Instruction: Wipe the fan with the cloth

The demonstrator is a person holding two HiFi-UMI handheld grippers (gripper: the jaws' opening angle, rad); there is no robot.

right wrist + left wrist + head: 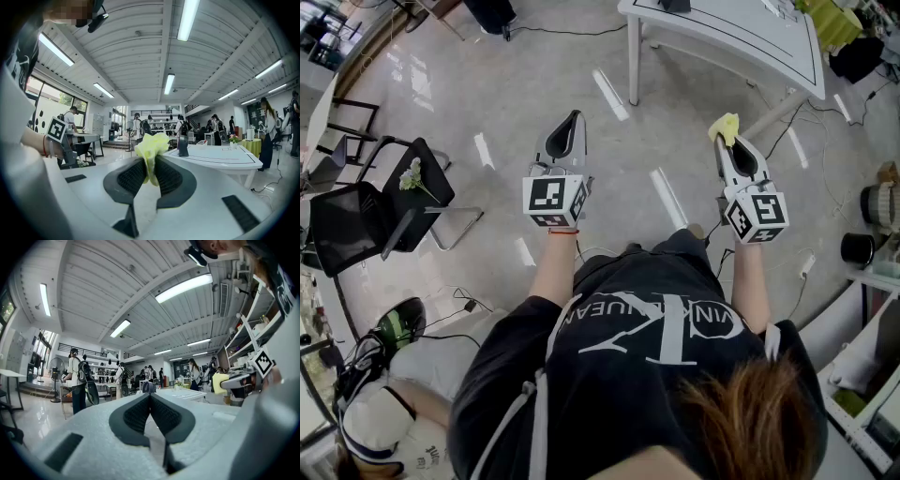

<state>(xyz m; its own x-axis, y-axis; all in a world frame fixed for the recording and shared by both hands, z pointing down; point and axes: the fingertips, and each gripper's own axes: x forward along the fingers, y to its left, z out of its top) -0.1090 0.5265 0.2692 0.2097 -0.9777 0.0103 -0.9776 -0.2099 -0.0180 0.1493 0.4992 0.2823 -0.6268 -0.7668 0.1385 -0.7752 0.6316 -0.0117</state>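
My right gripper (729, 141) is shut on a crumpled yellow cloth (727, 125), which sticks up from between its fingertips (151, 143). My left gripper (572, 120) is shut with nothing in it, its pads meeting at the tips (150, 397). Both are held out side by side above the floor, the yellow cloth (219, 383) showing at the right of the left gripper view. A small dark upright object (183, 145) stands on the white table (220, 154) ahead; I cannot tell what it is. A pedestal fan (56, 369) stands far off at the left.
The white table (750, 42) stands ahead to the right. Black chairs (403, 197) stand at the left, cables trail over the floor, and bags lie at the bottom left. Shelving (872, 281) lines the right. Several people stand in the distance.
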